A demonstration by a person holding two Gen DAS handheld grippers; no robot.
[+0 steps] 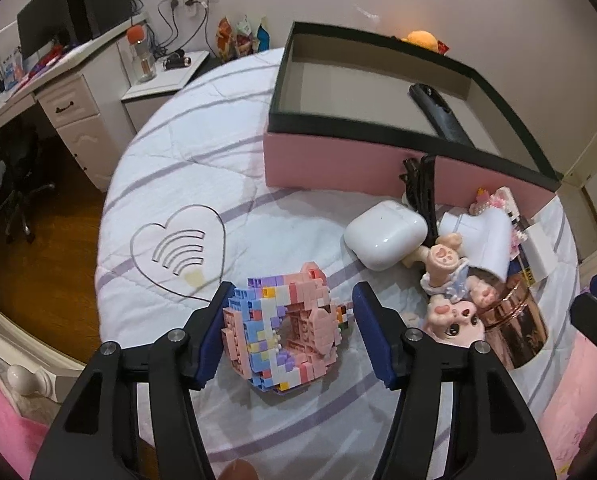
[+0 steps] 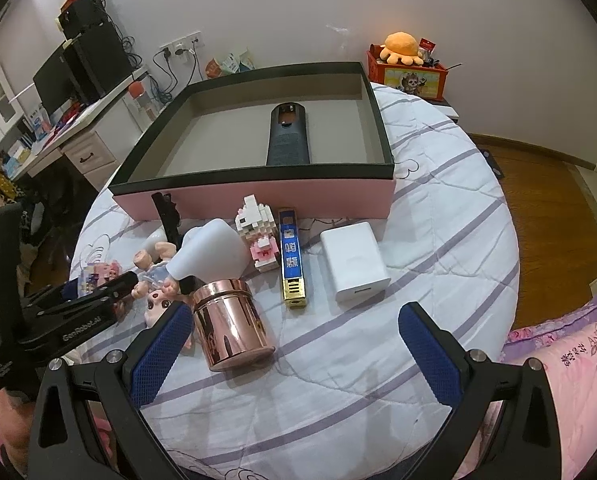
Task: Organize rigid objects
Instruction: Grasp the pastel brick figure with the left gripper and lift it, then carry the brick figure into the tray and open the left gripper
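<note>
A pastel brick model (image 1: 282,328) lies on the quilt between the fingers of my left gripper (image 1: 292,320), which is open around it; the left pad touches it, the right pad stands apart. My right gripper (image 2: 294,344) is open and empty above the quilt, beside a rose-gold tin (image 2: 230,320). A pink box with a black rim (image 2: 254,196) stands behind, holding a black remote (image 2: 288,136). The box also shows in the left wrist view (image 1: 338,160).
In front of the box lie a white earbud case (image 1: 386,234), a doll (image 1: 454,300), a white brick figure (image 2: 258,236), a blue-and-gold bar (image 2: 292,260), a white charger (image 2: 356,264) and a black clip (image 2: 168,216). A desk (image 1: 58,92) stands left of the bed.
</note>
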